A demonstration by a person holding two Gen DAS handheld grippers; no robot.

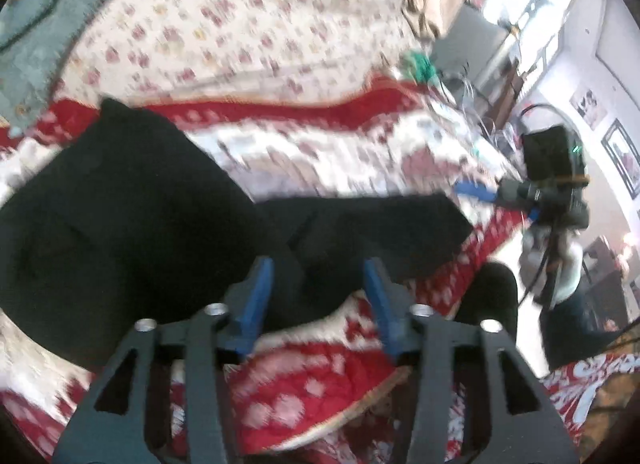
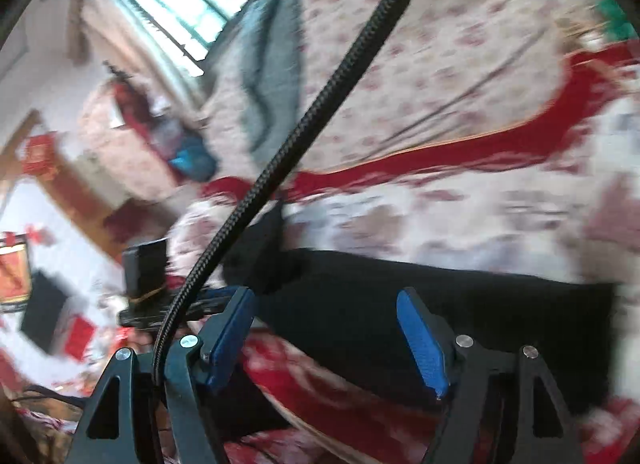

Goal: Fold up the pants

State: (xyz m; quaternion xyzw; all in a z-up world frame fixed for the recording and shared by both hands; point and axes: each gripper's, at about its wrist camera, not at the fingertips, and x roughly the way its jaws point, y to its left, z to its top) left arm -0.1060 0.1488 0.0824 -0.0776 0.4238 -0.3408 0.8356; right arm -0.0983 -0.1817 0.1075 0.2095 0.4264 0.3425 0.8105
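Black pants (image 1: 132, 223) lie spread on a red and white patterned quilt (image 1: 312, 380). In the left wrist view my left gripper (image 1: 318, 268) is open, its blue pads just above the pants' near edge, holding nothing. The right gripper (image 1: 476, 189) shows at the right, near the end of a pant leg. In the right wrist view my right gripper (image 2: 324, 300) is open over the black pants (image 2: 440, 296), holding nothing. The left gripper's body (image 2: 148, 284) shows at the left. Both views are motion-blurred.
A cream floral sheet (image 1: 240, 11) covers the bed beyond the quilt, with a grey-green blanket (image 1: 36, 23) at its far corner. A braided black cable (image 2: 320, 103) crosses the right wrist view. Room furniture and windows lie beyond the bed edge.
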